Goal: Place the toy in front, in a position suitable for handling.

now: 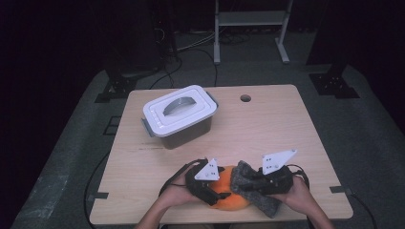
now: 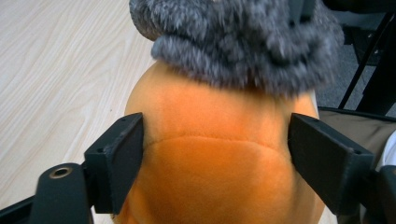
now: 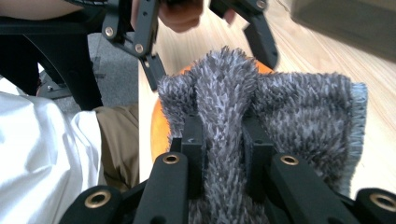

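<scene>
surface: light wood-grain table (image 1: 267,129), rounded corners, round cable hole (image 1: 245,98) near the far edge. Matte, no cloth on it.
room: dark. Grey floor (image 1: 367,138) around the table, cables on it behind; a white frame on legs (image 1: 250,28) at the back, dark stands either side.
near edge: all the work sits right at the person's edge of the table, centre. The orange toy overhangs close to that edge; in the right gripper view the table edge runs just beside it, with the person's lap below.
open room: right half and far right of the top are bare. Far left holds a storage box (image 1: 184,129) with a white clip lid (image 1: 179,109) and grey handle, well apart from the hands.
toy: orange plush toy (image 2: 215,172), rounded, smooth short pile, one curved seam across it. Lies on the table between the two grippers.
cloth: grey fuzzy cloth (image 3: 299,116), long shaggy pile, draped over the toy's top and right side, touching it.
left gripper (image 2: 215,154): jaws apart, one on each flank of the toy. Pads at or very near the plush; cannot tell if they press.
right gripper (image 3: 223,140): jaws pinched together on a ridge of the grey cloth, cloth bunched between them.
hands: both at the near edge, forearms in from the bottom.
</scene>
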